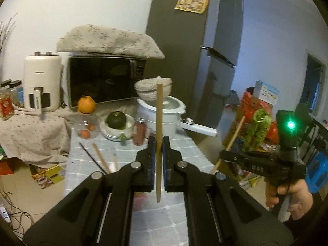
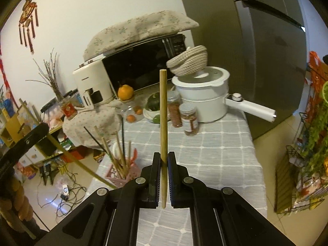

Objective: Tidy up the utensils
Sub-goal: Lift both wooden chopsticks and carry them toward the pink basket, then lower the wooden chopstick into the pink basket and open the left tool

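**Chopsticks clamped in both grippers, holder below**

Chopsticks stand upright in my grip: my left gripper [image 1: 157, 149] is pinched narrow on one chopstick [image 1: 159, 123], my right gripper [image 2: 163, 164] on another wooden chopstick [image 2: 163, 123]. The pink holder [image 2: 121, 174] with more sticks sits near the tabletop's [image 2: 215, 147] left edge. I judge each long stick could pivot between the pads or miss the crowded holder and drop. Checked grey cloth covers the tabletop; microwave [image 2: 141, 65], white pot [image 2: 205, 98] and spice jars [image 2: 188, 119] crowd the back.
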{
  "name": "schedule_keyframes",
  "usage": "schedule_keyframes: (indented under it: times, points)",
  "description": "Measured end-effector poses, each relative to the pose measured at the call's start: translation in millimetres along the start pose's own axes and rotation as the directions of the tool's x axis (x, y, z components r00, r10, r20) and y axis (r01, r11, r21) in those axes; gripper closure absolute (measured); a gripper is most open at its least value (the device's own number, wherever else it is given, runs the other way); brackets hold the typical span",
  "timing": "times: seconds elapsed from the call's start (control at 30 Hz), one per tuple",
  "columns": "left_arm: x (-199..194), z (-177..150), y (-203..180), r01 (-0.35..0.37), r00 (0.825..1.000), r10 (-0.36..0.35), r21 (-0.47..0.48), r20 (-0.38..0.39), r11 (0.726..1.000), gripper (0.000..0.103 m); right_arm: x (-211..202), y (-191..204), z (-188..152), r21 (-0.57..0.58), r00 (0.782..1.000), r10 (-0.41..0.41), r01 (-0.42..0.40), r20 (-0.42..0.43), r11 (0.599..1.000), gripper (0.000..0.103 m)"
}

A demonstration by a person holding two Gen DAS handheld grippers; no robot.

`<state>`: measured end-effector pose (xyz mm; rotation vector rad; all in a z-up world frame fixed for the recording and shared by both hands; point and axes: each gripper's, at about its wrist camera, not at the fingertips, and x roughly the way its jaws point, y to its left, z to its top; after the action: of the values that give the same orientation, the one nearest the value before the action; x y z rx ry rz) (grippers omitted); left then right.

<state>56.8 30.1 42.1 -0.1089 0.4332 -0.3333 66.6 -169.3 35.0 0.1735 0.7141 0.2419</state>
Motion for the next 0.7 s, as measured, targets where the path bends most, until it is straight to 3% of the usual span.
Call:
schedule_keyframes:
  times: [0.3,0.7]
  points:
    - [23,-6,29,-0.107,0.994,0.108,-0.022,0.029,0.994,0.096,34,30,0,-0.02,0.999,0.03,-0.031,-0.045,0.999,0.096]
    - [73,-35,46,-0.18,0.979,0.177,-0.014,-0.1,0.984,0.096,46,39,-4,-0.028,0.997,0.041,-0.043,-0.06,0.999,0.096]
